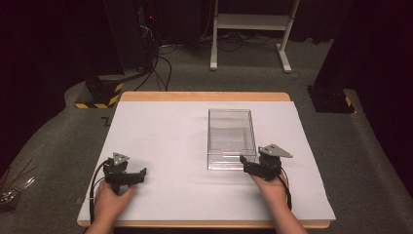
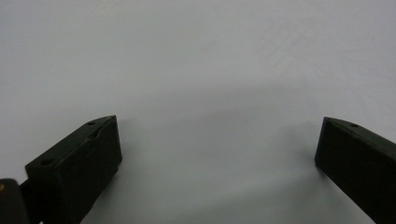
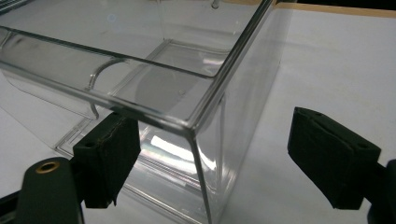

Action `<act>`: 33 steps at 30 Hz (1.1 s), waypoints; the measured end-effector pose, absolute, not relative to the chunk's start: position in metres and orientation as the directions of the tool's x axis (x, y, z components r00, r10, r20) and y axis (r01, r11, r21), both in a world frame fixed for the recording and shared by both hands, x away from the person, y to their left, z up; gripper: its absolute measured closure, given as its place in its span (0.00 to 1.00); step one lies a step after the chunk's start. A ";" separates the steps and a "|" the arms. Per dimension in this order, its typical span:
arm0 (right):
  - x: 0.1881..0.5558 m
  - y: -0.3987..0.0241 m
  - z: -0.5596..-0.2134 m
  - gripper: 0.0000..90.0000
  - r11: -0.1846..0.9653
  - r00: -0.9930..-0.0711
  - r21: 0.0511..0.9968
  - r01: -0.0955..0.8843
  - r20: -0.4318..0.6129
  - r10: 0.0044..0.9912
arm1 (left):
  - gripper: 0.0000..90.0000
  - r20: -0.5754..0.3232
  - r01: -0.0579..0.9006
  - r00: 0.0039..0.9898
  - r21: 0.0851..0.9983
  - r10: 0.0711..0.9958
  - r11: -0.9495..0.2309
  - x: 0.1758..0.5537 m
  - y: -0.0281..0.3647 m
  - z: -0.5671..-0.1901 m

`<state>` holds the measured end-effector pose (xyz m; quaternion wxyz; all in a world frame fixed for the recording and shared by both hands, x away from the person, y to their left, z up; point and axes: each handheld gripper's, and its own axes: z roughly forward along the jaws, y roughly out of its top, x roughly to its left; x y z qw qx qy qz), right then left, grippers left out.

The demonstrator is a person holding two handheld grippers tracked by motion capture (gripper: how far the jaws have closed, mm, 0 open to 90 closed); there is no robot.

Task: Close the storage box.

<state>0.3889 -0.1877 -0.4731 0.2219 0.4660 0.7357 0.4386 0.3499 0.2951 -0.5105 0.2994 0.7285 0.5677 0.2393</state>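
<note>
Right gripper (image 1: pixel 245 161) at near right corner of clear plastic box (image 1: pixel 230 130), jaws wide, straddling it. Left gripper (image 1: pixel 142 172), well left of box, jaws wide over white desk (image 1: pixel 160 131).

One clear plastic box (image 1: pixel 231 139), one white table (image 1: pixel 160 141), two tongs: left (image 1: pixel 141 174), right (image 1: pixel 245 163).
</note>
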 end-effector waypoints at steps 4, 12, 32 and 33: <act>0.390 -0.187 -0.474 0.18 0.184 -0.472 0.852 0.490 0.082 0.878 | 0.01 0.009 0.684 0.241 0.708 0.971 -0.176 0.350 0.295 -0.511; 0.390 -0.187 -0.474 0.18 0.184 -0.472 0.852 0.491 0.083 0.878 | 0.01 0.009 0.684 0.241 0.708 0.970 -0.176 0.350 0.295 -0.510; 0.381 -0.190 -0.469 0.22 0.187 -0.481 0.851 0.491 0.086 0.872 | 0.01 0.009 0.684 0.241 0.708 0.971 -0.176 0.350 0.295 -0.511; 0.380 -0.191 -0.469 0.22 0.191 -0.485 0.853 0.486 0.082 0.871 | 0.01 0.009 0.684 0.241 0.708 0.970 -0.176 0.350 0.295 -0.511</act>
